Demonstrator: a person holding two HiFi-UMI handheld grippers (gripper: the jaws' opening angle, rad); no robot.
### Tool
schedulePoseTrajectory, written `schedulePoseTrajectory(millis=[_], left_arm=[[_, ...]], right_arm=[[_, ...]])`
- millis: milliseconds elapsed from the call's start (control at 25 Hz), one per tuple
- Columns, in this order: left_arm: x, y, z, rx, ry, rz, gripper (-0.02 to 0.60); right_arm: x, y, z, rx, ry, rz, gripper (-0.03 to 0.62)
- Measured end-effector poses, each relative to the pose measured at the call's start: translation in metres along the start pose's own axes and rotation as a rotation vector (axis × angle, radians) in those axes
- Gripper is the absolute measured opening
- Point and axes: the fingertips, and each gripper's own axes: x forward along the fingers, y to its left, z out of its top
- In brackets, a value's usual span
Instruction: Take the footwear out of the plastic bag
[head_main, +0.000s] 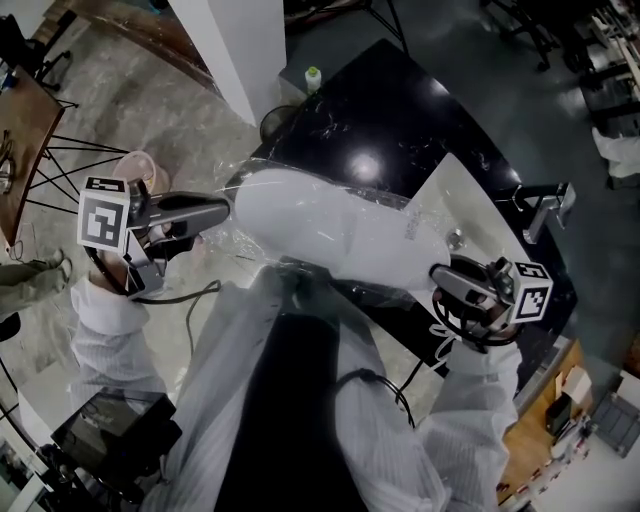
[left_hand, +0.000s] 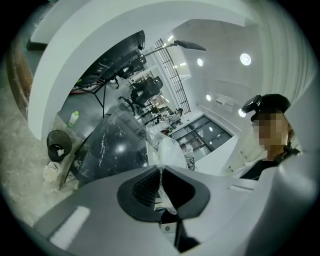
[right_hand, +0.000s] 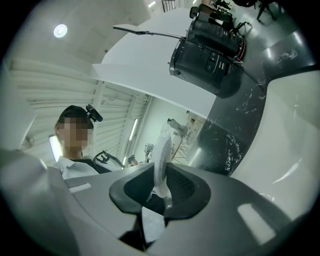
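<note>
Left gripper (left_hand: 161, 172) and right gripper (right_hand: 161, 176) are clamped on the plastic bag (head_main: 418, 215) between them. Its thin film could be torn by the weight of the footwear (head_main: 295, 215) inside.

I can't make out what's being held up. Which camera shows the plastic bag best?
The head view: the whole plastic bag, bulging with something white, stretches between the left gripper and the right gripper. Each gripper view shows only a pinched fold of the bag between its own jaws.
</note>
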Motion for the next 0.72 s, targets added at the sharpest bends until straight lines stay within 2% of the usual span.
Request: schedulePoseTrajectory(millis=[320, 520, 720], left_arm=[[-0.03, 0.017, 0.013, -0.003, -0.088, 0.069, 0.006], [-0.052, 0.028, 0.02, 0.025, -0.124, 0.191, 0.006], [-0.06, 0.04, 0.025, 0.087, -0.168, 0.374, 0.006]], right_arm=[[-0.043, -0.011, 0.0, 0.02, -0.103, -0.096, 0.074], [-0.075, -0.013, 0.004, 0.005, -0.202, -0.285, 0.072], [-0.1, -0.017, 0.012, -0.102, -0.332, -0.504, 0.074]])
